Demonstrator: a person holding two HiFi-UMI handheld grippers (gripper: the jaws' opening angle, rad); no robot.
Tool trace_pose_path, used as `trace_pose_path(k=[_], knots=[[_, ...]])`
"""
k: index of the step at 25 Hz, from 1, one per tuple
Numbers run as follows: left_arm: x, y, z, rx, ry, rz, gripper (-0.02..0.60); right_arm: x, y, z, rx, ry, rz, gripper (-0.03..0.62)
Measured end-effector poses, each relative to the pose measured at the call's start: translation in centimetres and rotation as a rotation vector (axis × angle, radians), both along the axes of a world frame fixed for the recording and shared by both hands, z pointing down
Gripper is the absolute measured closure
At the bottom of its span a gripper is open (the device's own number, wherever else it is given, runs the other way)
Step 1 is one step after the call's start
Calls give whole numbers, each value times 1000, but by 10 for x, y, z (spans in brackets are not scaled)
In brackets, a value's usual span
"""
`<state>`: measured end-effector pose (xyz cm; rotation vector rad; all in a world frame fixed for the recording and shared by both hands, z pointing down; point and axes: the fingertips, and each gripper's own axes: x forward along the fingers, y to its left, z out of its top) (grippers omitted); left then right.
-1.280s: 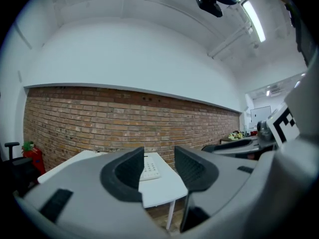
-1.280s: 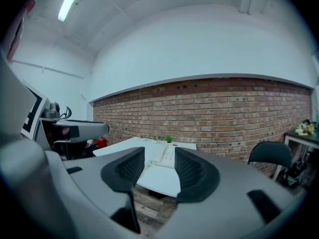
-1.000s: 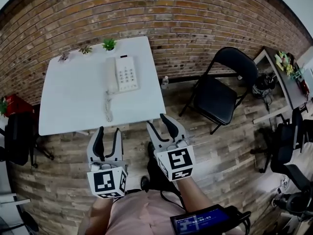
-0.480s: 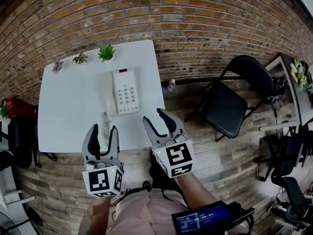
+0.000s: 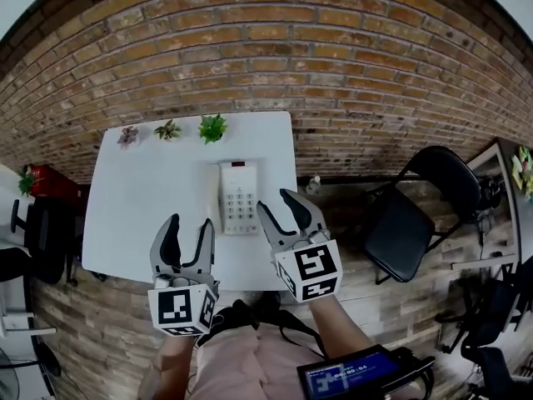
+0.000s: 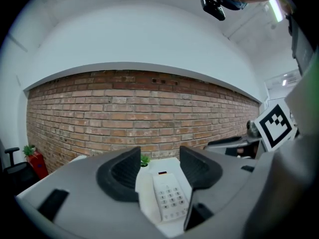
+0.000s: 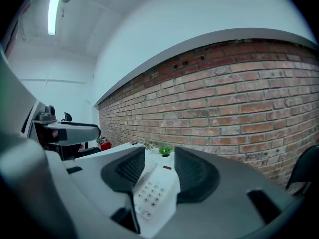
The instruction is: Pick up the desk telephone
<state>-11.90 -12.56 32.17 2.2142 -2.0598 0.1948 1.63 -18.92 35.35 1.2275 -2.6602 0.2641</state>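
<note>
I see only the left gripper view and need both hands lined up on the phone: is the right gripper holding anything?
Observer: No. The right gripper has its jaws apart with nothing between them; the desk telephone lies ahead of it.
Operator: Anything beside the table on that side?
Observer: Yes, in the head view a black folding chair stands to the right of the table.
Operator: I see one plant. Is it alone?
Observer: No, three small plants line the table's far edge.

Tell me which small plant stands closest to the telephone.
The bright green rightmost plant, just behind the telephone; the middle one and the left one stand farther.
</note>
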Motion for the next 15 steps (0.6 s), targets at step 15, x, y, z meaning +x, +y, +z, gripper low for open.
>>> trace_pose_path(k=[15], knots=[[-33, -68, 34, -87, 64, 94, 284, -32, -64, 18, -47, 38, 37, 399]])
